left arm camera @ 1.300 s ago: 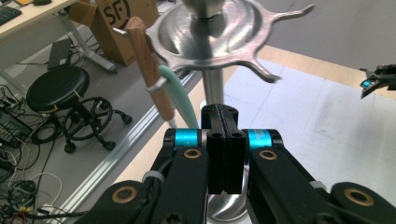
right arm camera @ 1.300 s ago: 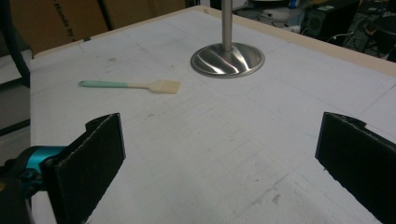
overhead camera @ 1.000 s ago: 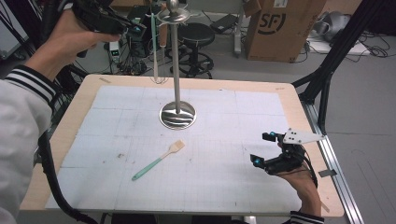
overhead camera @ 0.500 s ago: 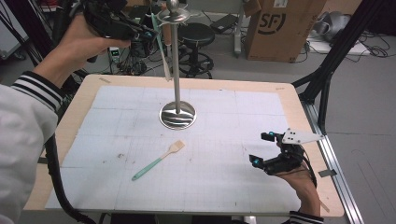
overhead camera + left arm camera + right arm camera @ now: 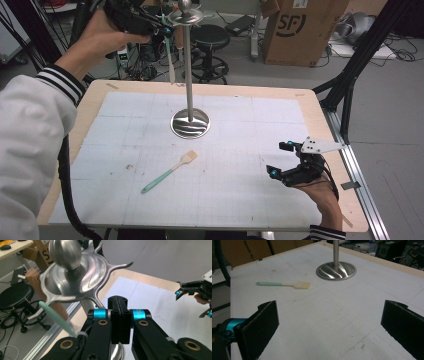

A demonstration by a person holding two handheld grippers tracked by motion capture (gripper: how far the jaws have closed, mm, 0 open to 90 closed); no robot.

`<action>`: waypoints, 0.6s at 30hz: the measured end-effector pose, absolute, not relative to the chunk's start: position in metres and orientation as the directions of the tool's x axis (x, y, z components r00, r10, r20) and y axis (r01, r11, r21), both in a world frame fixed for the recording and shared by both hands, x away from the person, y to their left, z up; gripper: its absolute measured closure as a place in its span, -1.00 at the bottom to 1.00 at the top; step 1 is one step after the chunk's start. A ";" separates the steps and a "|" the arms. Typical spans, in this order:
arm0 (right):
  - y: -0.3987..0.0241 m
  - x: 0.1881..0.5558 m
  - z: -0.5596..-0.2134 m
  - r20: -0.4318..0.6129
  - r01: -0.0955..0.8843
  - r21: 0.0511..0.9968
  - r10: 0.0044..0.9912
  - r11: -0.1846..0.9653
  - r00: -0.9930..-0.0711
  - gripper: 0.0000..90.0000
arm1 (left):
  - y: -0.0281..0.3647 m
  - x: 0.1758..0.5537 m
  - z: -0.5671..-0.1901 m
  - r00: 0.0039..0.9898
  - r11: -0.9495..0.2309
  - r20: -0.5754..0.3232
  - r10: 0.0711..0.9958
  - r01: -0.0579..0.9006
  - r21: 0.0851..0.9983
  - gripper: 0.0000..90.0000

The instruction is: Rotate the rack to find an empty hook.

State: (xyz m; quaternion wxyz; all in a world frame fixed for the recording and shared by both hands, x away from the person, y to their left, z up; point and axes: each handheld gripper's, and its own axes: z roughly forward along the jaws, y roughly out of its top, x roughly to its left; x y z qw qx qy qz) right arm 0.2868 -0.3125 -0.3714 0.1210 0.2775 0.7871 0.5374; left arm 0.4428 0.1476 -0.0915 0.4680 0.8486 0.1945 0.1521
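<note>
1. Jaws of your left gripper (image 5: 167,31) are pressed together on a mint-handled utensil (image 5: 170,62), hanging upright beside the tall steel hook stand (image 5: 188,75)
2. Your right gripper (image 5: 284,160) rests spread wide

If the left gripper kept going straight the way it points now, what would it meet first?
Most likely the stand's hooked metal top, just beyond the shut left gripper; how near is unclear.

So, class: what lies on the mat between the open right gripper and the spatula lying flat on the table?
Nothing: between the right gripper and the spatula there is bare white mat, as the right gripper view and high view show.
</note>
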 end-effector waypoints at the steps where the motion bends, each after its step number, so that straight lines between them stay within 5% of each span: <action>1: -0.313 0.287 -0.372 0.107 0.306 0.913 0.569 0.268 -0.815 -1.00 | 0.149 0.444 -0.092 0.876 -0.486 0.079 0.476 0.187 0.854 1.00; 18: -0.314 0.287 -0.372 0.108 0.312 0.911 0.576 0.268 -0.810 -1.00 | 0.170 0.451 -0.095 0.863 -0.494 0.092 0.496 0.194 0.848 1.00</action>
